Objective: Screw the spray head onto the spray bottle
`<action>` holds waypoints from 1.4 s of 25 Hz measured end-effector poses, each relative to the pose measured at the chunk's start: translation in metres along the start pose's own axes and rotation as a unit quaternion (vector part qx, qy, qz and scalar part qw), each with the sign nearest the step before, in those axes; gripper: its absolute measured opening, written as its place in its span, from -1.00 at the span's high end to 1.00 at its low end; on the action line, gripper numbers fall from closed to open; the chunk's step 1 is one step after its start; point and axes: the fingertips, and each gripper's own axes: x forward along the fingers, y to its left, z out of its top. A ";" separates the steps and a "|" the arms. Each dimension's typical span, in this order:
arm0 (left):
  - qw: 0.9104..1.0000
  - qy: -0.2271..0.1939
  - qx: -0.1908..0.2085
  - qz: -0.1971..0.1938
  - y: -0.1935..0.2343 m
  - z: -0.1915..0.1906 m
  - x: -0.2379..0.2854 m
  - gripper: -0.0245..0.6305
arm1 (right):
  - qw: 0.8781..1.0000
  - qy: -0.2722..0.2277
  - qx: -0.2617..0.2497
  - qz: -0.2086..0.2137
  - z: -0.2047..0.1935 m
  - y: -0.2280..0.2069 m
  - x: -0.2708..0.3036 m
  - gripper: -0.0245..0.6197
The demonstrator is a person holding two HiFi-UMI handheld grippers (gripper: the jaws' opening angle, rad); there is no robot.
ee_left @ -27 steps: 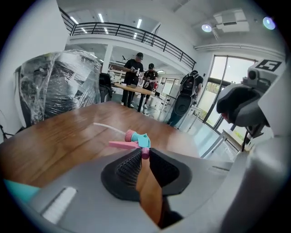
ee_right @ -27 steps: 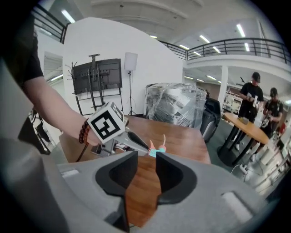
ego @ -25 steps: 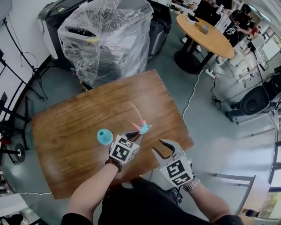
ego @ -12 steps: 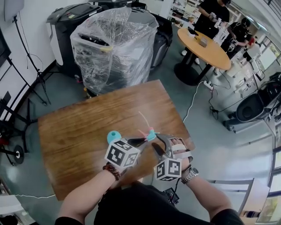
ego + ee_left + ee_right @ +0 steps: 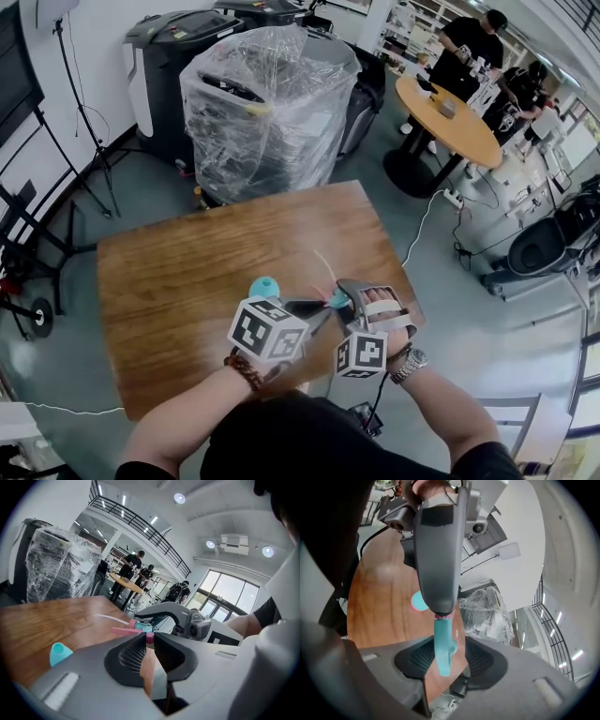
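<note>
**Fig. Spray head held up between two grippers, L to R.**

- **Bottle:** The small teal plastic spray bottle (image 5: 264, 286) is left standing w/o its head on the brown wooden table (image 5: 159, 281). No gripper is on it, so its neck stays free, prob. to receive the head.
- **Left gripper** (image 5: 149, 637)**:** The jaws are nearly together and pinched on the pink end of the teal-and-pink plastic spray head (image 5: 140, 627). The head is held clear of the table, just beside the bottle. Its thin white dip tube (image 5: 112, 618) is pointed away, apparently so it is kept out of the way.
- **Right gripper** (image 5: 449, 660)**:** The jaws are set wide and have just been opening. The head's teal body is framed between the pads but is not pressed. A re-grip is judged to be in prep. before the head is carried to the neck.
</note>
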 end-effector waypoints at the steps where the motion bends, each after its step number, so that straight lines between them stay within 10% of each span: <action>1: 1.000 -0.002 -0.002 -0.002 -0.001 0.000 -0.002 0.70 | 1.000 0.001 -0.005 0.000 0.002 0.000 0.000 0.37; 11: 1.000 -0.016 0.005 -0.006 -0.007 0.002 -0.011 0.69 | 1.000 0.000 -0.020 0.002 0.010 0.001 -0.002 0.55; 22: 0.993 -0.061 0.090 0.046 0.011 0.009 -0.043 0.26 | 0.991 -0.029 0.112 0.073 0.009 -0.002 -0.008 0.55; 29: 0.970 -0.101 0.162 0.151 0.062 -0.001 -0.084 0.12 | 0.957 -0.044 0.249 0.141 0.006 -0.014 -0.018 0.55; 35: 0.959 -0.049 0.163 0.227 0.126 -0.050 -0.079 -0.17 | 0.907 -0.065 0.371 0.190 0.010 -0.025 -0.034 0.55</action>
